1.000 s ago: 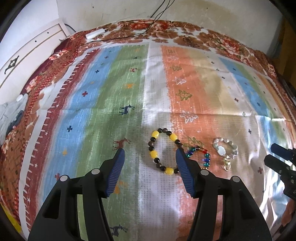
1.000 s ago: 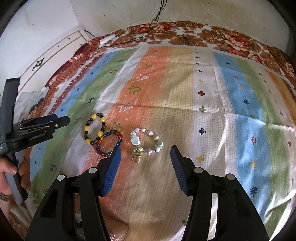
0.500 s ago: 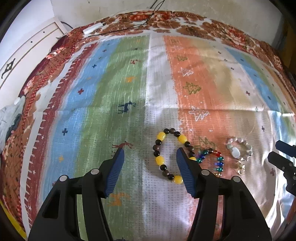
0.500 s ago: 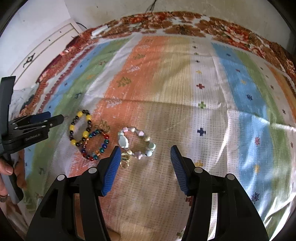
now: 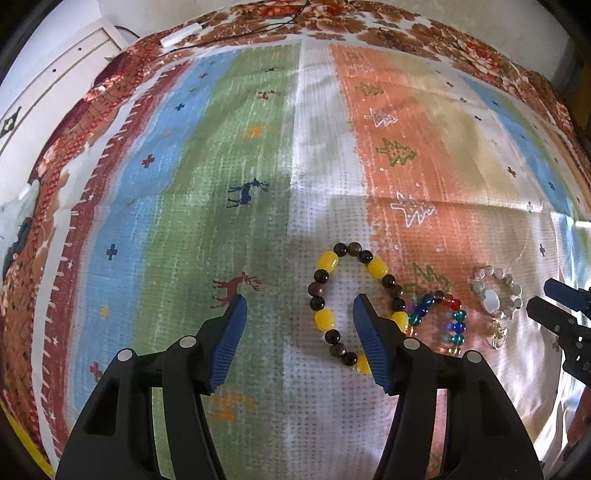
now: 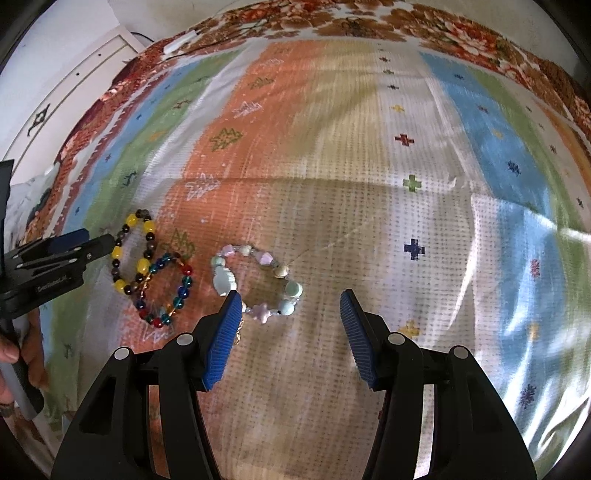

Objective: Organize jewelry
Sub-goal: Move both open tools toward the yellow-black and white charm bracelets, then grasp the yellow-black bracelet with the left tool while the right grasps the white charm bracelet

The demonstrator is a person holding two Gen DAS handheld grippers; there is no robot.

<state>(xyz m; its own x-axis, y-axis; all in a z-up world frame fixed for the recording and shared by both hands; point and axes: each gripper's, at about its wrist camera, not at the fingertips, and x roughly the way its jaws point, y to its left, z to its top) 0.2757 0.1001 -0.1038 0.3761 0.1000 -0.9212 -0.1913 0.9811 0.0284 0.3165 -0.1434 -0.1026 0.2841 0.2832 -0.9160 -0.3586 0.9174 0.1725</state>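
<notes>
Three bead bracelets lie in a row on a striped cloth. The yellow-and-dark bracelet (image 5: 325, 287) (image 6: 133, 254) is leftmost, with the multicoloured glass-bead bracelet (image 5: 448, 316) (image 6: 173, 291) touching it. The pastel bracelet (image 5: 495, 295) (image 6: 258, 280) with a small metal ring lies to the right. My left gripper (image 5: 297, 308) is open and empty; its right finger sits over the yellow bracelet's right side. My right gripper (image 6: 290, 304) is open and empty, just before the pastel bracelet, whose near edge lies between the fingers.
The striped cloth (image 5: 258, 166) (image 6: 369, 147) covers a bed with a floral-bordered blanket (image 5: 424, 33). A white cabinet (image 5: 48, 81) stands at the left. A white plug and black cable (image 5: 184, 35) lie at the far edge.
Both grippers have moved forward and down toward the bracelets, which now sit nearer the fingers. The bracelets have not moved.
</notes>
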